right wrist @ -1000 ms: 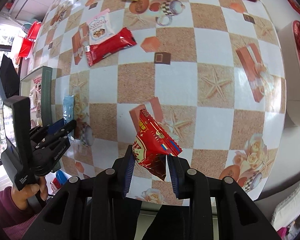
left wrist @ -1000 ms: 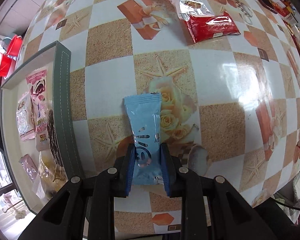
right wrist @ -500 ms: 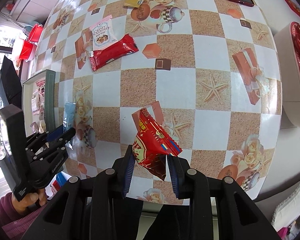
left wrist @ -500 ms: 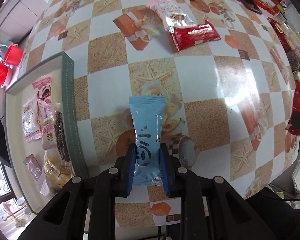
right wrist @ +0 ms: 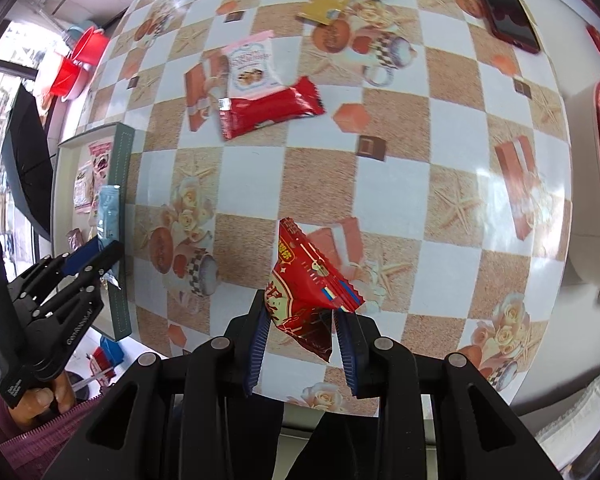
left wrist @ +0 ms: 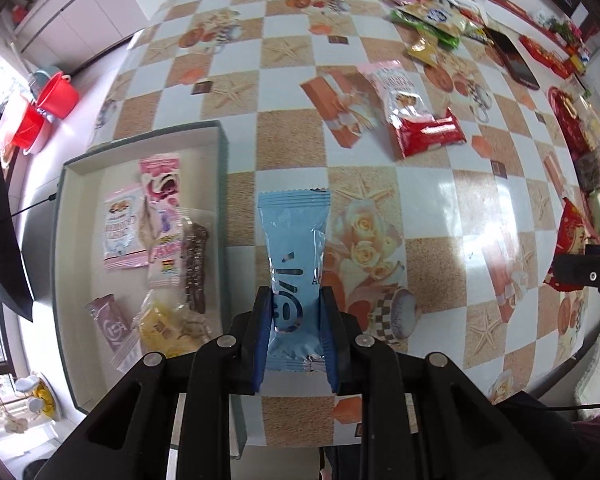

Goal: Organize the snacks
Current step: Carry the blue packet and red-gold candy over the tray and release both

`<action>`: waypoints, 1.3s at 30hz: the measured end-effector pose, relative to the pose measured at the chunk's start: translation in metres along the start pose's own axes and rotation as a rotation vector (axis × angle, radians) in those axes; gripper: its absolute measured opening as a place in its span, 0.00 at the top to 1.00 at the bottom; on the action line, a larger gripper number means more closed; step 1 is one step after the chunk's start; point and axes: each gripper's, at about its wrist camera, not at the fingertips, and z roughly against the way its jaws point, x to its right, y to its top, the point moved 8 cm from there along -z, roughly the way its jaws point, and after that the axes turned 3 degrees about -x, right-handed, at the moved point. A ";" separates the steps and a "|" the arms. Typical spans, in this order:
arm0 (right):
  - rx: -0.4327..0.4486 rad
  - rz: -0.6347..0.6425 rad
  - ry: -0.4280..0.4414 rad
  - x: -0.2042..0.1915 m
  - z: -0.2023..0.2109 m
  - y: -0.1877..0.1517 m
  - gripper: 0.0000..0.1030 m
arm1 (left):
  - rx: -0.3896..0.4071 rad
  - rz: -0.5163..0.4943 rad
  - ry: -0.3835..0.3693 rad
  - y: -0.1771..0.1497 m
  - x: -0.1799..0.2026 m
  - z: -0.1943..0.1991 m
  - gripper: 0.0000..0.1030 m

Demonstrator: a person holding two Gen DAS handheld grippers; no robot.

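Note:
My left gripper (left wrist: 295, 312) is shut on a light blue snack packet (left wrist: 295, 252) and holds it above the table, just right of the grey-rimmed box (left wrist: 223, 184). The box holds several snack packets (left wrist: 156, 232). My right gripper (right wrist: 302, 316) is shut on a red crumpled snack packet (right wrist: 306, 284) and holds it above the table's near edge. The right wrist view shows the left gripper (right wrist: 90, 258) with the blue packet (right wrist: 108, 216) at the box's rim (right wrist: 122, 184).
A red packet (left wrist: 428, 134) and a pink-white packet (left wrist: 394, 88) lie mid-table. Green and yellow packets (left wrist: 428, 20) and a dark phone (left wrist: 516, 60) lie at the far side. Red basins (left wrist: 44, 112) stand on the floor at left.
The left gripper has lifted the blue packet and carried it left toward the box, which now shows much more fully. The right gripper holds its red packet about where it was.

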 end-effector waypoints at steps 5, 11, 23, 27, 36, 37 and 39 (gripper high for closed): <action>0.008 0.073 -0.009 -0.028 0.001 0.008 0.67 | 0.036 0.084 0.010 -0.005 -0.031 0.016 0.75; -0.010 0.190 -0.015 -0.078 -0.007 0.017 0.67 | 0.054 0.208 0.034 -0.017 -0.083 0.020 0.75; -0.056 0.499 -0.032 -0.206 -0.027 0.028 0.67 | 0.019 0.415 0.064 -0.057 -0.163 0.007 0.75; -0.070 0.556 -0.042 -0.234 -0.032 0.031 0.67 | 0.008 0.447 0.058 -0.065 -0.173 0.002 0.76; -0.087 0.636 -0.046 -0.278 -0.042 0.038 0.67 | -0.020 0.481 0.044 -0.075 -0.184 -0.010 0.75; -0.089 0.642 -0.047 -0.281 -0.042 0.038 0.67 | -0.022 0.481 0.044 -0.075 -0.184 -0.011 0.76; -0.093 0.652 -0.048 -0.287 -0.045 0.037 0.67 | -0.028 0.480 0.044 -0.075 -0.184 -0.013 0.76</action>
